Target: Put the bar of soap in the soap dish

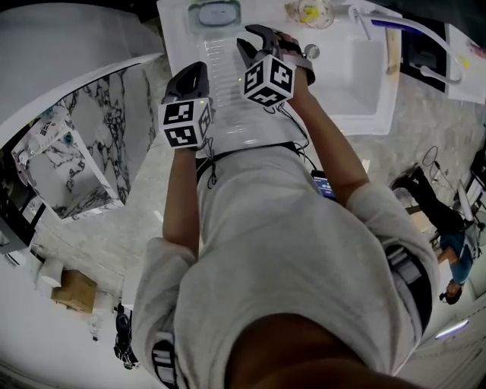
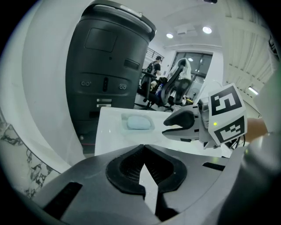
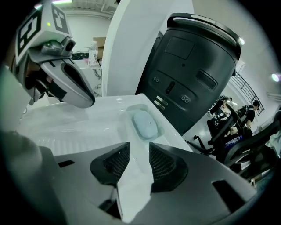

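A pale blue bar of soap (image 1: 216, 12) lies in the clear soap dish (image 1: 199, 23) at the far end of the white counter. Beyond my jaws the soap (image 3: 145, 124) rests flat in the dish (image 3: 159, 130), and the left gripper view shows the same soap (image 2: 138, 123) in it. My right gripper (image 3: 139, 147) hovers just short of the dish, jaws apart with nothing between them; it (image 1: 254, 39) is nearest the dish. My left gripper (image 2: 143, 147) hangs farther back with its tips touching and nothing held; it (image 1: 194, 73) is over the ribbed drainboard (image 1: 228, 91).
A white sink basin (image 1: 357, 72) with a faucet (image 1: 414, 29) lies right of the drainboard. A clear dish with something yellow (image 1: 311, 11) stands behind it. A tall dark cylindrical unit (image 2: 109, 66) rises behind the counter. A marble surface (image 1: 83, 144) is on the left.
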Action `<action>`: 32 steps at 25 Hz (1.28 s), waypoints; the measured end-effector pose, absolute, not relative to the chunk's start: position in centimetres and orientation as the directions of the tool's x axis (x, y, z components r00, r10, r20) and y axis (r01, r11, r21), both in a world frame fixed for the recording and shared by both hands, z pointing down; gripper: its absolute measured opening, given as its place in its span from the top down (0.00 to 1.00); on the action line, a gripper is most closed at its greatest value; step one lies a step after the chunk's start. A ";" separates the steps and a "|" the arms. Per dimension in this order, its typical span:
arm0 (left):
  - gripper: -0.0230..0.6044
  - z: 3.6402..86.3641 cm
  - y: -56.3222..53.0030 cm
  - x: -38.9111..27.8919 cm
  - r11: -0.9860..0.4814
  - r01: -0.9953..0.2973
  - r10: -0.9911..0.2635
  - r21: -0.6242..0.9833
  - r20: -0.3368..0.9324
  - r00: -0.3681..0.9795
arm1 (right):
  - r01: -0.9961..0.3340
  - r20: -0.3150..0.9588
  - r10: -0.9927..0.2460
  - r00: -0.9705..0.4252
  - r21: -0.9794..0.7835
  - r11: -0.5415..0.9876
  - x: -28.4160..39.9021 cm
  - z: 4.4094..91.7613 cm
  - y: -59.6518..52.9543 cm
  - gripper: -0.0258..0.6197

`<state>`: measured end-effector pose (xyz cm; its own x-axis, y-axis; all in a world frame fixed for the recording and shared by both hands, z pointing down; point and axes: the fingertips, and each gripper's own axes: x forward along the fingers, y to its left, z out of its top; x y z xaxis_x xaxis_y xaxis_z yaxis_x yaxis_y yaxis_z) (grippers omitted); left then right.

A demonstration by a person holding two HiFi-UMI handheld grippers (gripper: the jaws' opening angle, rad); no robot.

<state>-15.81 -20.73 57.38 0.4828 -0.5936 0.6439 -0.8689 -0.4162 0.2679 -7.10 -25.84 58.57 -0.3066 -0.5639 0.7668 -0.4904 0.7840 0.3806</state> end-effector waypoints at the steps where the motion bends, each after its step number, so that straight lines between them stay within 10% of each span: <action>1: 0.93 57.3 -20.6 -15.3 -0.421 -0.867 -0.592 0.267 0.643 0.485 | -0.498 0.769 -0.564 -0.302 0.377 0.781 -6.4 58.6 -25.4 0.75; 32: 0.93 55.1 -13.1 -6.1 -0.409 -0.884 -0.595 0.226 0.669 0.446 | -0.754 0.645 -0.567 -0.511 -0.020 0.657 3.6 55.6 -13.2 0.96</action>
<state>-6.08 -13.08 55.09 0.4461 -0.5950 0.6686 -0.8841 -0.4093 0.2256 3.57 -13.19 55.59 -0.5115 -0.5675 0.6453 -0.7538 0.6568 -0.0199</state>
